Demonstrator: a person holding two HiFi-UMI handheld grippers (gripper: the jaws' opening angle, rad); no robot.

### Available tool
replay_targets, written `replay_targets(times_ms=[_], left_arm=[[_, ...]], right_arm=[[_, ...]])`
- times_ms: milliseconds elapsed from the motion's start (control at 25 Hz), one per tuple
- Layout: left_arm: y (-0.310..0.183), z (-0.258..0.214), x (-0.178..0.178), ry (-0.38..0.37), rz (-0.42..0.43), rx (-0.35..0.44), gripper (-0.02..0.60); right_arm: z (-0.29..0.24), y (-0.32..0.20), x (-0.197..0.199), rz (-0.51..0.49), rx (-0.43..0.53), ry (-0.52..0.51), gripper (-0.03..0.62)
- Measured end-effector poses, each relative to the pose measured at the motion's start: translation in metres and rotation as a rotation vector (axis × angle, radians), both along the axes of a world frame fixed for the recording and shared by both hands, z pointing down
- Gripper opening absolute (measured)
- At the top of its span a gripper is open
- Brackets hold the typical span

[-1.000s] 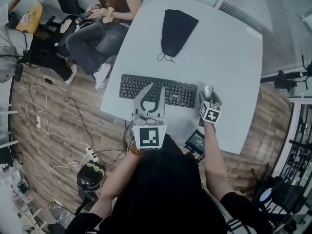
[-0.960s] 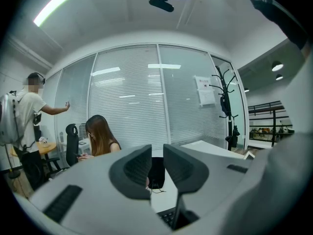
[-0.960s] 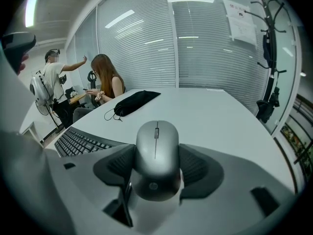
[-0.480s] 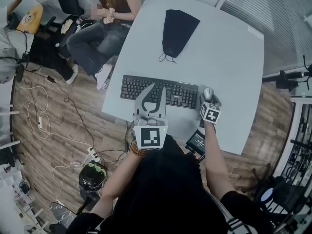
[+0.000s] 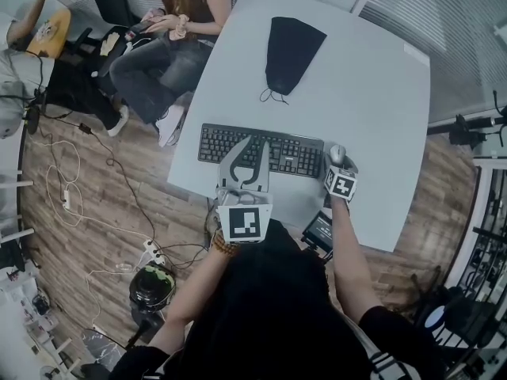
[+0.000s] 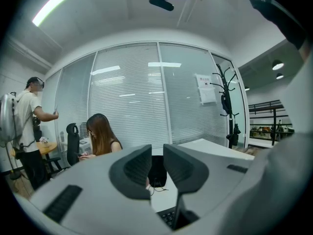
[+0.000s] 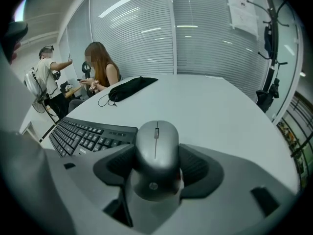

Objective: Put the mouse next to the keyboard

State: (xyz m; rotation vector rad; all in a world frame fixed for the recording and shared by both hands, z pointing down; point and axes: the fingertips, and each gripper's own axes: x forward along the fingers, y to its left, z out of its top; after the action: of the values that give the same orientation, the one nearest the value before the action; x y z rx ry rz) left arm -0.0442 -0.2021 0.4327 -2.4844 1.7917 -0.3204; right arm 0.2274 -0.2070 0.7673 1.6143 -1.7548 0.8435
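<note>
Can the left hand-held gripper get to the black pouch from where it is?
Probably yes: the left hand-held gripper hangs empty over the keyboard, and only bare table lies between that and the black pouch, though it is a far stretch.

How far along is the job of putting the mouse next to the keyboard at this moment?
Done: the mouse is already at the right end of the keyboard. In hand: the right gripper is closed on its sides. Left: release it on the table; I cannot tell whether the mouse touches the table yet. The left gripper is empty over the keyboard's front.
</note>
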Motion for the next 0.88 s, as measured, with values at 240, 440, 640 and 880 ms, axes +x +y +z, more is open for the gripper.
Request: replay_targets(times_ms=[240,440,640,880], left_arm=[[0.001,0.001,-0.004,-0.006,-0.003,0.003,0.078],[0.001,0.002,-0.003,-0.004,-0.004,0.001,0.078],[0.002,0.002,-0.001,-0.011,0.004,0.001,0.078],[0.002,0.003,0.0,-0.006,0.004,0.001,0.078]], right_arm=[[0.017,0.005,0.001,0.006,-0.036,-0.009,0.285],[0.014,0.009,0.005,0.02,-0.056,0.013,0.285],[0.017,0.01,0.007,0.025,-0.065,0.015,0.285],[0.02,0.01,0.007,0.027,-0.074,0.017,0.285]])
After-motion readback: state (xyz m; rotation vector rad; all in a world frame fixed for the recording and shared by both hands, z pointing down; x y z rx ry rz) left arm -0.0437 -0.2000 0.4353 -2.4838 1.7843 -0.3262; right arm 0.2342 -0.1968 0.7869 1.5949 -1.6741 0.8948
